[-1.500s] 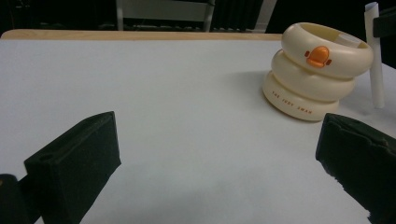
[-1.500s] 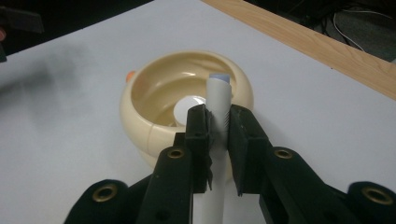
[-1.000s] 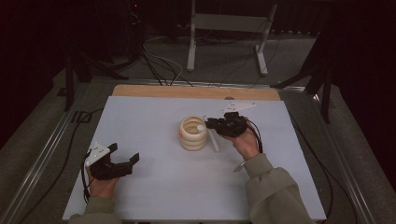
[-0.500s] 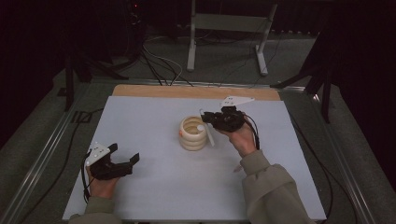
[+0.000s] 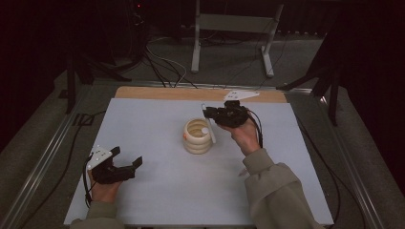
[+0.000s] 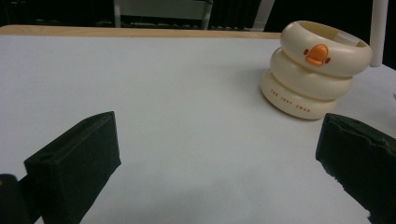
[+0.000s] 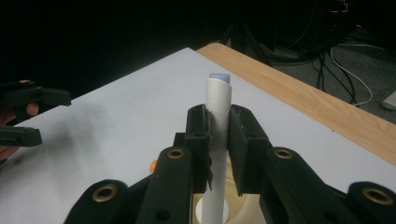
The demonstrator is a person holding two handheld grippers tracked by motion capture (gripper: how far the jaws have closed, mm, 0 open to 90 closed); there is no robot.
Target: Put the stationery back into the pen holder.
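Right gripper is clamped on a white tube, jaws pressing both sides of it about mid-length. In the right gripper view the tube stands between the jaws, its lower end inside the mouth of the cream ring-stacked holder, its top end showing a bluish cap above the jaw tips. From the high view the tube slants over the holder's right rim, gripper just above and to the right of the holder. Holder sits near the middle of the white table, upright; an orange duck-bill mark shows on its top ring in the left gripper view. Left gripper rests well apart from the holder, toward the near left of it, jaws spread wide with nothing between them, pointing roughly at the holder.
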